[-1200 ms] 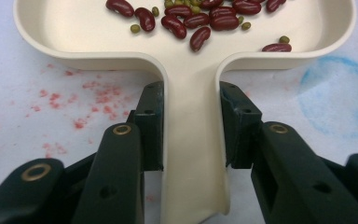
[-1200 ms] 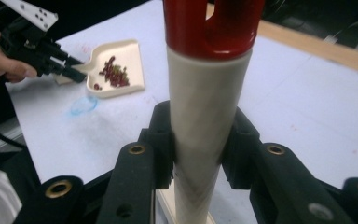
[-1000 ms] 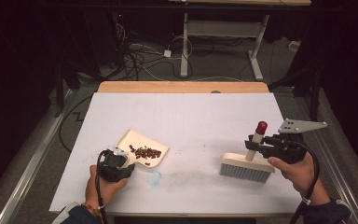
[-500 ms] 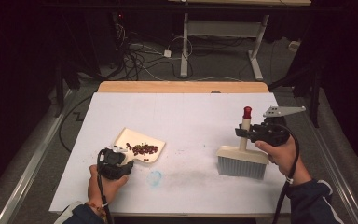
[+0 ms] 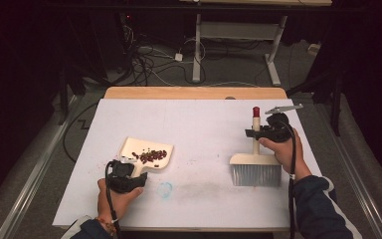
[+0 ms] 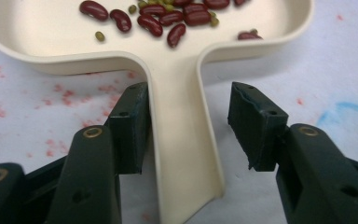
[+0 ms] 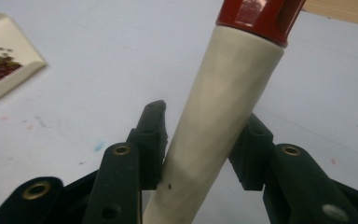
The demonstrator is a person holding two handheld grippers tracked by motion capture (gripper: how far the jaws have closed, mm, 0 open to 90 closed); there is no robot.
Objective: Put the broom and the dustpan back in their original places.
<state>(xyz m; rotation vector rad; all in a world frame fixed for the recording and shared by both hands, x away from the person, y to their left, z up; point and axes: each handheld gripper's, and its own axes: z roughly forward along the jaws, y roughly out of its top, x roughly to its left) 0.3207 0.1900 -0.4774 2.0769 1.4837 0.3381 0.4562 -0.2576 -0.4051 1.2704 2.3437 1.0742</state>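
Moved since before: the brush (image 5: 255,162) and the right gripper (image 5: 258,133) have travelled from the table's right edge towards its middle, and the brush now stands upright on its bristles instead of leaning; the dustpan (image 5: 146,154) and the left gripper (image 5: 129,172) have stayed put.
Left gripper jaws: have just been opening. In the left gripper view the dustpan handle (image 6: 184,154) lies between them; one pad sits at or just beside the handle's edge, the other stands clear of it, so the handle is no longer clamped.
Right gripper jaws: have just been opening too. In the right gripper view the brush handle (image 7: 214,126) runs up between them, slightly tilted; whether the pads touch the handle I cannot tell.
Dustpan: lies flat on the white table cover (image 5: 199,124), left of centre, its handle pointing at the person's left hand (image 5: 117,196).
Beans: a small heap of red beans (image 5: 151,156) with a few green ones rests in the pan, towards its far side as the left gripper sees it.
Brush: cream handle with a red cap (image 5: 256,111), grey bristles (image 5: 256,175) on the cover, well apart from the dustpan and to its right.
Right hand: the person's right hand (image 5: 283,149) holds the gripper beside the brush handle, above the brush head.
Marks: a faint blue smudge (image 5: 165,189) on the cover just beside the left gripper.
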